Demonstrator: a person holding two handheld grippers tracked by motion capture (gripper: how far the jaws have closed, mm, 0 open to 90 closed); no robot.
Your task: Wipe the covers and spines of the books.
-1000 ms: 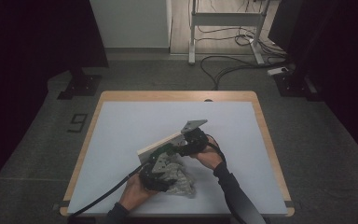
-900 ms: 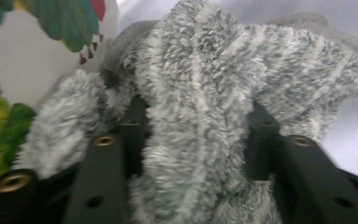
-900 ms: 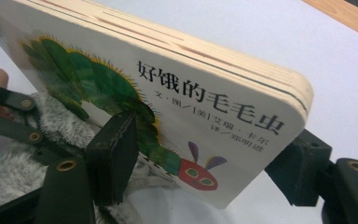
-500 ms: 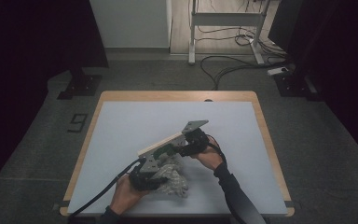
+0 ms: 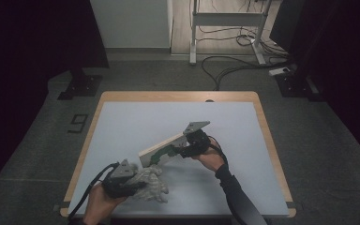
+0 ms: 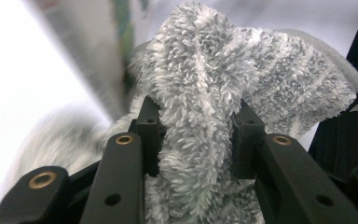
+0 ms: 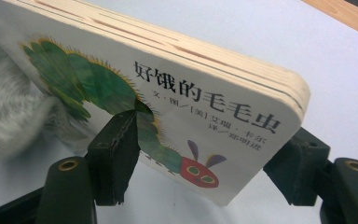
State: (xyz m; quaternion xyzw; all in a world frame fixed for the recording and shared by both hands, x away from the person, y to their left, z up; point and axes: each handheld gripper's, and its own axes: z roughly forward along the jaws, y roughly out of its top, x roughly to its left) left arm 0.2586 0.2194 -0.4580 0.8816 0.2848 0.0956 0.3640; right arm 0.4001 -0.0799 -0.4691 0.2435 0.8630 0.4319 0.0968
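Cloth [image 6: 205, 107] bunches between the clamping left gripper [image 5: 136, 183]; right gripper [image 7: 205, 154] clasps the board book [image 7: 177, 102].

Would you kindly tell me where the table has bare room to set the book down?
The far half of the table lies bare, as does its right side beyond the right gripper. The near middle is crowded: the book, the fluffy cloth and the left gripper sit close together.

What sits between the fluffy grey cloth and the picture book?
Nothing. In the high view the grey microfibre cloth reaches the lower end of the caterpillar board book; whether they actually touch is unclear.
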